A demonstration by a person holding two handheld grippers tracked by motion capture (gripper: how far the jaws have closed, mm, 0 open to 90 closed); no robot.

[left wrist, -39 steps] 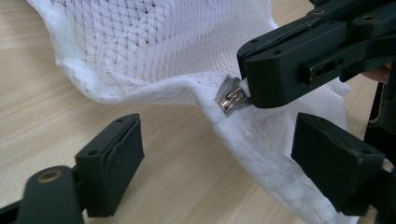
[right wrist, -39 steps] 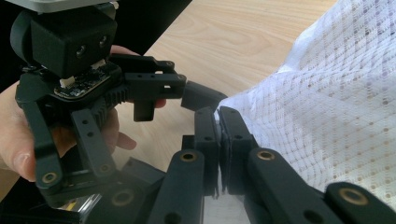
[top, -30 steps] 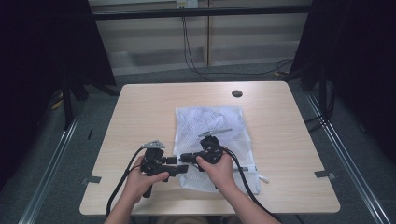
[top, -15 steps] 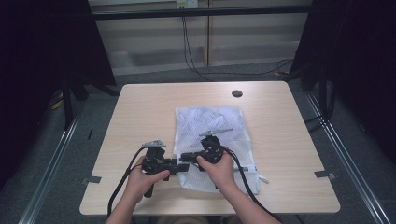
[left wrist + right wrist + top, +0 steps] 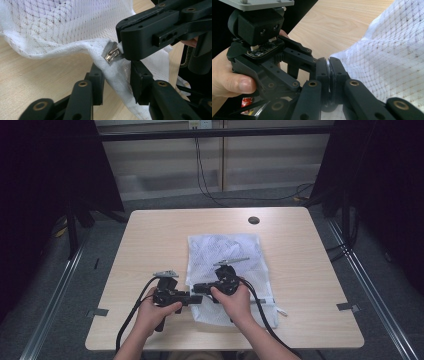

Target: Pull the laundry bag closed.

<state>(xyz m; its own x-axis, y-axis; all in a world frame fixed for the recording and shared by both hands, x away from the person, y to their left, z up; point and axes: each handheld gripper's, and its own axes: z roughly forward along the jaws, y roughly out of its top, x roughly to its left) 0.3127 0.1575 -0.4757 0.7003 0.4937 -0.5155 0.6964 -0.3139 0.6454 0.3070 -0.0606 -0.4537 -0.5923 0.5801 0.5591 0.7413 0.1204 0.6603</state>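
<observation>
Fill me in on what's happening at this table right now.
A person works on a white mesh laundry bag lying on a wooden table, a gripper in each hand. The right gripper is shut on the metal zipper pull at the bag's near left edge. The left gripper has just been closing, its jaws on either side of the bag's edge right below the pull, not yet visibly pressing on it.

Zipper pull (image 5: pixel 111 53) seemingly half hidden
</observation>
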